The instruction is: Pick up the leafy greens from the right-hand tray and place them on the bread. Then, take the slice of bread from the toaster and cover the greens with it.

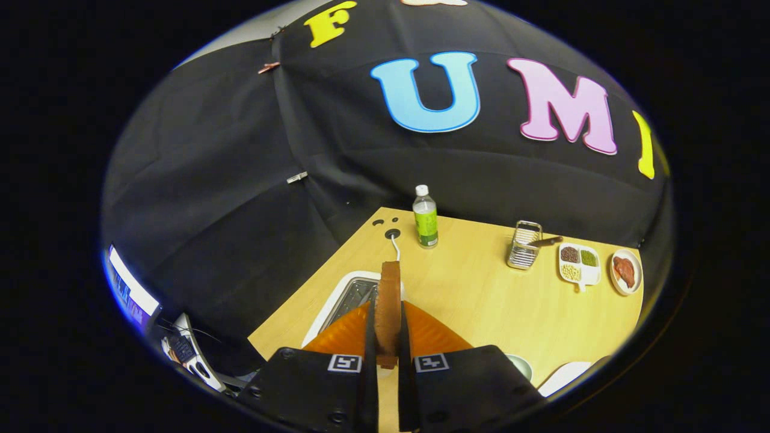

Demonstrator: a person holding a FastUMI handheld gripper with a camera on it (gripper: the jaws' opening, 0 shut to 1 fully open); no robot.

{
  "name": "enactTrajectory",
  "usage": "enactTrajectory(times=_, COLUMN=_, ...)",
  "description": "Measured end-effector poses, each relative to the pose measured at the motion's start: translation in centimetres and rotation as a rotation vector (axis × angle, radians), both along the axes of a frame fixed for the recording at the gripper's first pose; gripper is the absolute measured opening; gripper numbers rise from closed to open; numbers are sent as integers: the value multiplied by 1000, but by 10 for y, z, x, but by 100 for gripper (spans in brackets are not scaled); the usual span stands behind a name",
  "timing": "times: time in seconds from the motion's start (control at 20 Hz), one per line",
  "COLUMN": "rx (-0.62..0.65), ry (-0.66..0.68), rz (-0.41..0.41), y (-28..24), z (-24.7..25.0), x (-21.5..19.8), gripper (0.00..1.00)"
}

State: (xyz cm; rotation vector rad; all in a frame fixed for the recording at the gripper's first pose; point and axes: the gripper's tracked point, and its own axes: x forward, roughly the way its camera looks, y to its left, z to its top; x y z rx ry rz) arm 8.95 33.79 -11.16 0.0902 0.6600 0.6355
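A brown slice of bread (388, 304) stands on edge between my two fingers, and my gripper (385, 337) is shut on it, both fingers pressing its flat faces. The slice hangs above the wooden table (481, 294). Just behind and below it lies the white toaster (343, 300) with its metal top, on the left part of the table. A white cable (395, 245) runs from beyond the slice to a hole in the tabletop.
A green-labelled bottle (425, 218) stands at the table's far edge. A wire rack (524, 245), a divided white dish of beans (579, 263) and a plate with meat (625, 272) sit far right. White dish rims (562, 377) show near right.
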Motion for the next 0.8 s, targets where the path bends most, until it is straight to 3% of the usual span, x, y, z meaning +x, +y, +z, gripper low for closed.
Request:
enactTrajectory(times=0.35, rx=34, ry=145, rz=-143, y=-91, z=-63, x=-8, gripper=17)
enactTrajectory(times=0.8, rx=119, ry=331, rz=-239, y=-118, z=-162, x=-15, gripper=17)
